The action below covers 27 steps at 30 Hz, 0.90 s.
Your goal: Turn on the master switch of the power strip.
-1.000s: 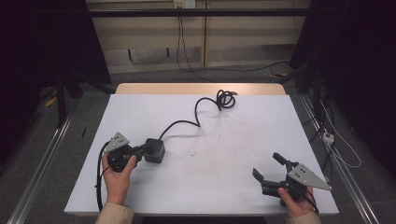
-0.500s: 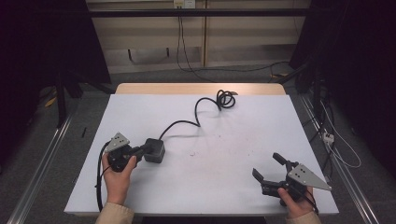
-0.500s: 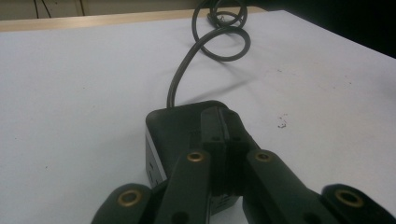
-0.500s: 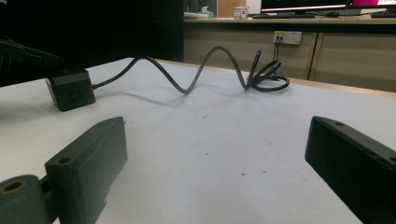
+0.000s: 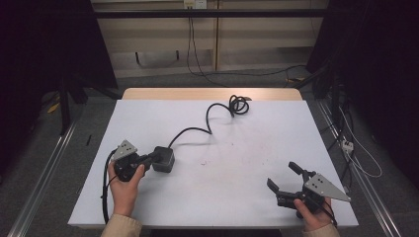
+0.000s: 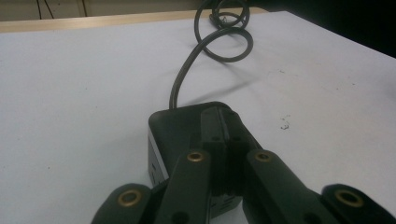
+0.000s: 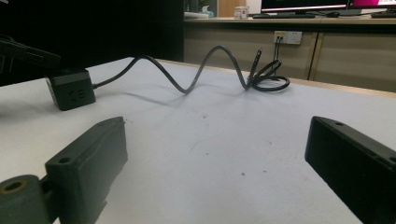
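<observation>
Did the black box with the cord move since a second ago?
No. The black box sits in the same spot on the white table, just as far from its left edge, with the left gripper at it.

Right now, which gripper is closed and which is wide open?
The left gripper is closed, its tips over the black box. The right gripper gapes open above bare table.

- Your white table (image 5: 232, 197) carried little, and a wooden edge showed along its far side.
- A black power adapter (image 5: 163, 159) lay at your near left.
- Its black cable (image 5: 207, 118) ran far-right to a loose coil near the far edge.
</observation>
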Motion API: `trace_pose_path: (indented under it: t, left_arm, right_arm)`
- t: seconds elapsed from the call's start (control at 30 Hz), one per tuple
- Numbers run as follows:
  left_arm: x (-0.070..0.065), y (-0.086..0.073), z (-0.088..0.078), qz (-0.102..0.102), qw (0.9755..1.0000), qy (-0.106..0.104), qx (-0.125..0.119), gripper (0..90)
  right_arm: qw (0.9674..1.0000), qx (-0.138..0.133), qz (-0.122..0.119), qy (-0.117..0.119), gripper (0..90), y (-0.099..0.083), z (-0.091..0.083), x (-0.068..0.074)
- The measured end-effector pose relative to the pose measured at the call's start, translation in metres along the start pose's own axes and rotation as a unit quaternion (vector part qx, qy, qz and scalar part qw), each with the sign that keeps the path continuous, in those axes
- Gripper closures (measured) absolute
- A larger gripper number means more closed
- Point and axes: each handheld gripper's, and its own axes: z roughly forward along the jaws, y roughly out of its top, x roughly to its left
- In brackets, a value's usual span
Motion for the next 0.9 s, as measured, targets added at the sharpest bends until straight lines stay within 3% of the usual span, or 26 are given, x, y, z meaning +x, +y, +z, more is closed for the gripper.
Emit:
trace_pose_path:
  t: [0.9]
  left_arm:
    - [-0.0011,-0.0007,0.0024,0.005,1.0000,0.000,0.004,90.0]
  right_arm:
    - [1.0000,0.000,0.000,-0.001,5.4,0.0002,-0.0008,-0.0003]
